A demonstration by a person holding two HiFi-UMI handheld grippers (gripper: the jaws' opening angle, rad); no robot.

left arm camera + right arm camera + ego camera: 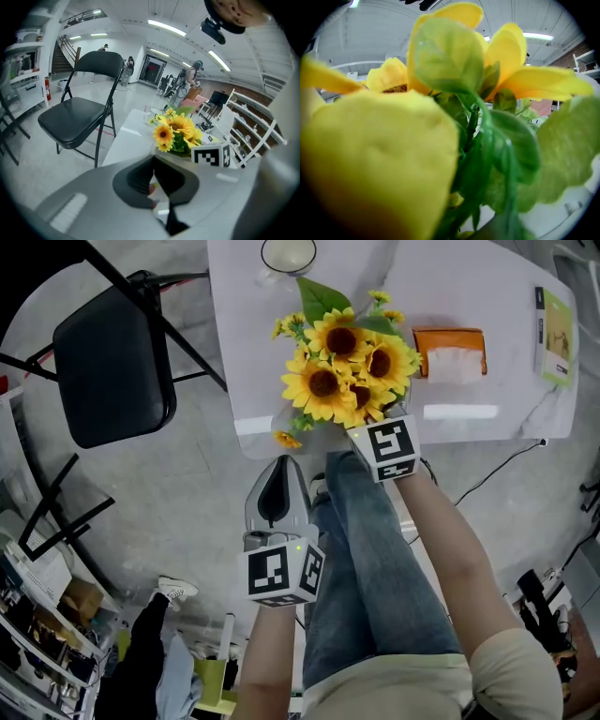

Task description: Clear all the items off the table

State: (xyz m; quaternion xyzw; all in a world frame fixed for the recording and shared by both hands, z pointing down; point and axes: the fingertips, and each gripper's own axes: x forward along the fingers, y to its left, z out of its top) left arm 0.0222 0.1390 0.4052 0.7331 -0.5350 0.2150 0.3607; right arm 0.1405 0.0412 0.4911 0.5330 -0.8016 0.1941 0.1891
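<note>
Jaws first: the left gripper hangs over the floor short of the table, pinched fully together with nothing in it, so it has no part in this step. The right gripper is pushed into the base of the sunflowers at the table's near edge. Petals and leaves fill its own view, so whether it has closed on the stems cannot be told. The step looks like taking the bunch off the table. To do it well, the hold should be low on the gathered stems rather than on loose leaves, and firm enough that the top-heavy heads do not swing. The lift should go straight up before coming back, since the blooms spread wide and the orange tissue box sits just beside them. Any vase is hidden, so the weight should be tested gently. Farther along the white top are a cup at the far edge and a green-and-white box at the right end, both yet to be cleared. Beside the table on the grey floor stands a black folding chair. Beyond it lies a large hall with strip lights, a staircase and white shelving.
</note>
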